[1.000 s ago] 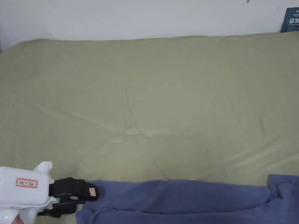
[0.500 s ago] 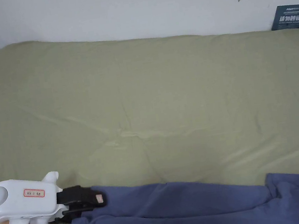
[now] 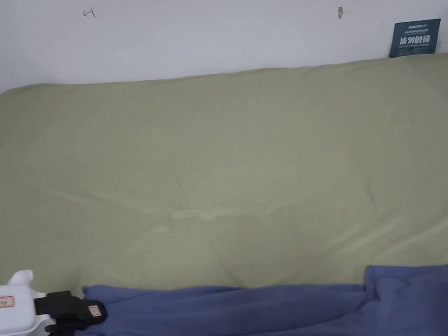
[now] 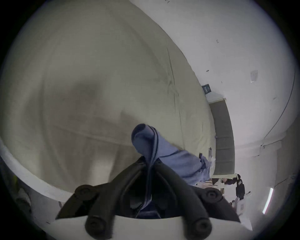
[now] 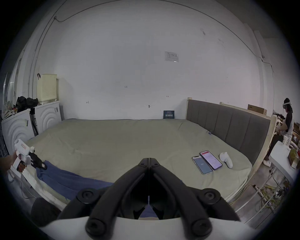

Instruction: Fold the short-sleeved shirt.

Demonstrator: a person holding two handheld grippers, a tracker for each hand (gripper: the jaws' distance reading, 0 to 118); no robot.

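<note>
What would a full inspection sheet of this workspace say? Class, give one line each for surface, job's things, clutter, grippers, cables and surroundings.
Surface: bed under an olive-green sheet, lightly creased.
Job's things: blue shirt stretched long along the near edge, bunched, not folded.
Clutter: two phones and a white controller lying on the sheet near the headboard.
Grippers: left gripper shut on the shirt's end; right gripper shut, nothing between its jaws.
Cables: tangle on the floor beside the bed.
Surroundings: white wall, grey headboard, dark sign, another person at a table.
</note>
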